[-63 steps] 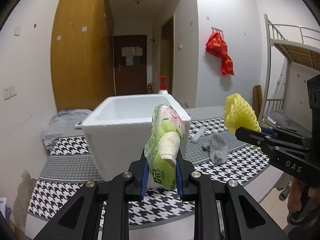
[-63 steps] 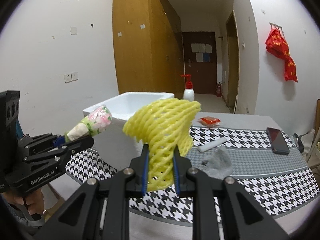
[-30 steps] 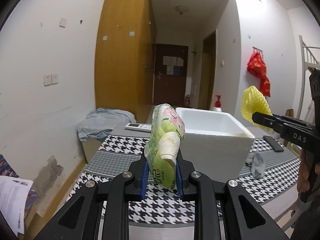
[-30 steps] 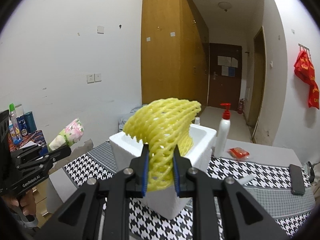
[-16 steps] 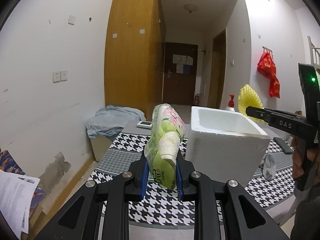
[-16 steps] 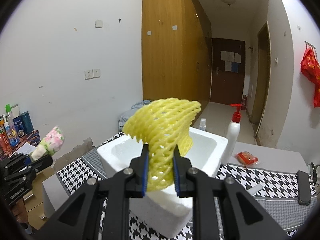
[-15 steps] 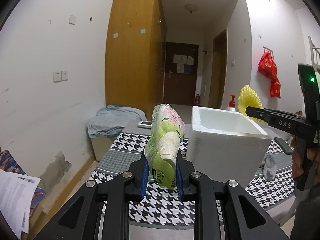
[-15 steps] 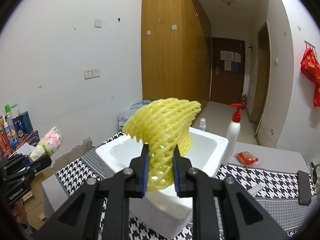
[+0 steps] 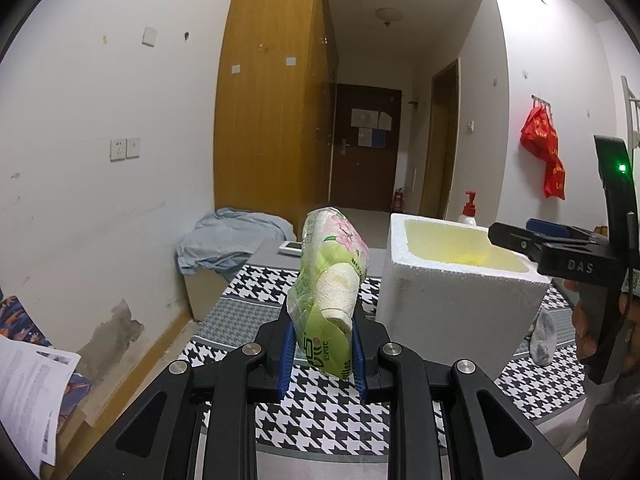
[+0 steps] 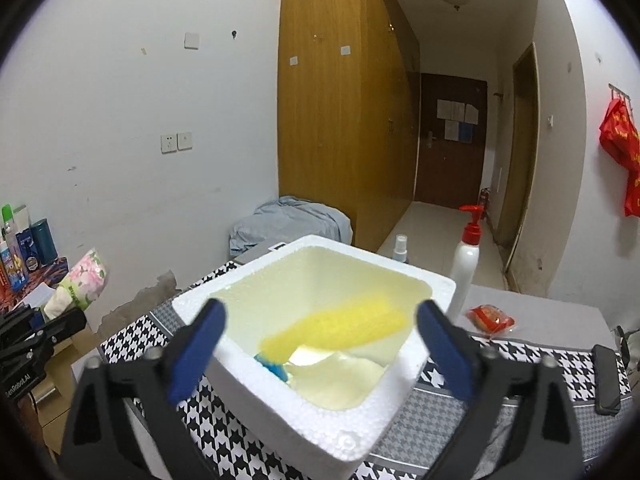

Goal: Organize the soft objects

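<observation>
My left gripper [image 9: 321, 354] is shut on a green floral tissue pack [image 9: 330, 280], held upright to the left of the white foam box [image 9: 452, 304]. The pack also shows in the right wrist view [image 10: 80, 284]. My right gripper [image 10: 320, 328] is open and empty, its jaws spread wide above the foam box [image 10: 248, 292]. The yellow foam net [image 10: 340, 326] lies blurred inside the box, over a blue item [image 10: 274, 368]. In the left wrist view the right gripper [image 9: 520, 240] sits over the box's right rim.
A pump bottle [image 10: 466, 256] and a small spray bottle [image 10: 400, 248] stand behind the box. A red packet [image 10: 490, 320] and a black phone [image 10: 606, 378] lie on the houndstooth table [image 10: 520, 360]. A grey sock [image 9: 542, 336] lies right of the box.
My right gripper has opened and let go of the yellow foam net, which now lies in the foam box. My left gripper still holds the tissue pack.
</observation>
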The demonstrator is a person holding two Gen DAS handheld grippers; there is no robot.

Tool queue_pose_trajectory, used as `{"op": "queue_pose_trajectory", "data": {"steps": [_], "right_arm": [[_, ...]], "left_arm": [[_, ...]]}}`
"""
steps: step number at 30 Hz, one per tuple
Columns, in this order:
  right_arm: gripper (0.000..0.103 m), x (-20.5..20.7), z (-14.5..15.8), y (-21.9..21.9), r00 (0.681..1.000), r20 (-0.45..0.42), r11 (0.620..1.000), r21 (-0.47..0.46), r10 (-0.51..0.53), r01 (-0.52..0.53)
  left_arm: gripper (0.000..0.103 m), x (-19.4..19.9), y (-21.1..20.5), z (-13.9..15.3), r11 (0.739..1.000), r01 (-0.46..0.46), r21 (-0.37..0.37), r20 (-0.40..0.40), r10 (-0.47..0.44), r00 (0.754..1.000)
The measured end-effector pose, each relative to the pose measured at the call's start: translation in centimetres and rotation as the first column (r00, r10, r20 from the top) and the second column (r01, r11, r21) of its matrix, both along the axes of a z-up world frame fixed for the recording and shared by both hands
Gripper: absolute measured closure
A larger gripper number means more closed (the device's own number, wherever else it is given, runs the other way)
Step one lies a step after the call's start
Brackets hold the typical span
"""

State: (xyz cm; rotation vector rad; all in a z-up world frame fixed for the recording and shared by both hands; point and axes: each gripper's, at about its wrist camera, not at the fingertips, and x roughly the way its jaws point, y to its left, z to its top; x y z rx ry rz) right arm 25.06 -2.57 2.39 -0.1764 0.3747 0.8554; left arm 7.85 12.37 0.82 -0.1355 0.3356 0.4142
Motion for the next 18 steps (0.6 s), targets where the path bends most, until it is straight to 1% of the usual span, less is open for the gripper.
{"op": "queue_pose_trajectory", "data": {"steps": [5,8,11,12,13,18], "right_arm": [[0.001,-0.5,0.0,-0.6,1.0,0.0,1.0,0.016,0.003,-0.003],[0.0,-1.0,0.0,-1.2,1.0,0.011,1.0,0.026,0.001,-0.001],[0.0,-1.6,0.0,-1.9,1.0,0.03,0.999,0.032,-0.002,0.001],[0.0,-1.8,0.0,-2.1,0.999,0.032,0.999,0.036,-0.002,0.001],[0.0,-2.1,0.0,-2.4,1.0,0.03,0.999,0.041,0.0,-0.001],[0.0,-2.4,0.3,-3.7,1.0,0.022,0.998,0.056,-0.018,0.017]], "left_arm": [[0.079,-0.1,-0.1,0.3,1.0,0.004,0.004,0.018,-0.004,1.0],[0.069,0.0,-0.2,0.7,1.0,0.02,-0.001,0.031,-0.02,0.999],[0.055,0.1,-0.4,1.2,0.999,0.035,-0.004,0.054,-0.035,0.998],[0.045,0.2,-0.5,1.4,0.999,0.037,-0.003,0.056,-0.037,0.998],[0.038,0.4,-0.7,1.6,0.999,0.041,-0.002,0.062,-0.041,0.997],[0.037,1.1,-1.1,2.2,0.997,0.079,-0.015,0.081,-0.078,0.994]]}}
